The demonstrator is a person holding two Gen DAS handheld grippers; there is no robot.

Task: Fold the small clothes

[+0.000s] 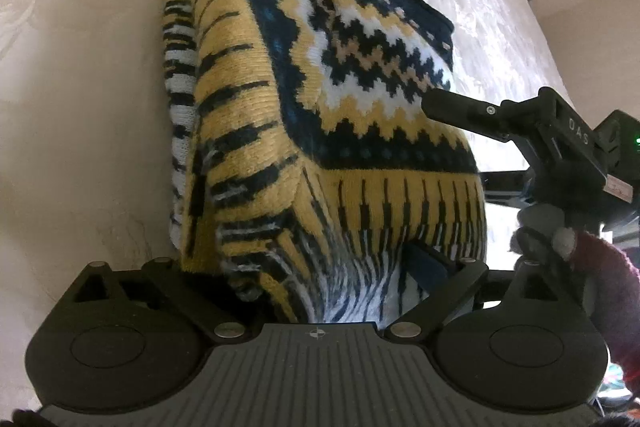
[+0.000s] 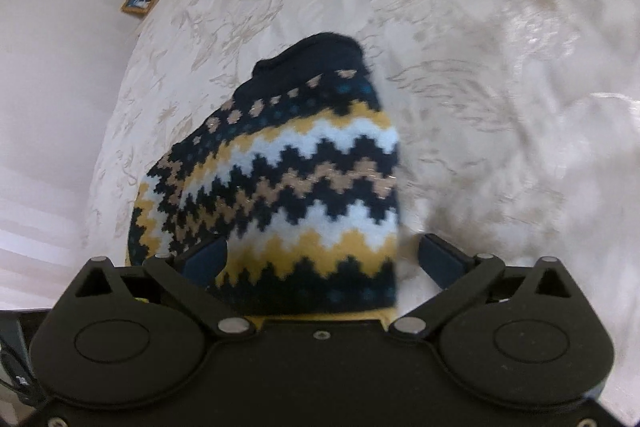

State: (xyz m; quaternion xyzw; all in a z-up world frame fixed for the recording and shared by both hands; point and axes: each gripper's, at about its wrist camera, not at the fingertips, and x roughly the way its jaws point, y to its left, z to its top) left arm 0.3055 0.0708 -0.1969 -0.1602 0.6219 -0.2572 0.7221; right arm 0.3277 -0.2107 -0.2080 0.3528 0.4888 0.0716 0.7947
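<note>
Both of your grippers grip one knitted sweater [image 1: 328, 99]: left gripper [image 1: 320, 291] clamps its striped hem, right gripper [image 2: 320, 259] (fingers spread) straddles it over the bedspread [image 2: 500, 67].

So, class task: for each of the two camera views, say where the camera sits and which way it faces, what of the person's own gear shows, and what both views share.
Left wrist: sits on the left gripper, facing forward and down along its fingers at the patterned knit sweater on the cream bedspread; the right gripper and a gloved hand show at right.
Right wrist: sits on the right gripper, facing down at the sweater's zigzag bands; its blue finger pads show.
Shared: the sweater and bedspread.
</note>
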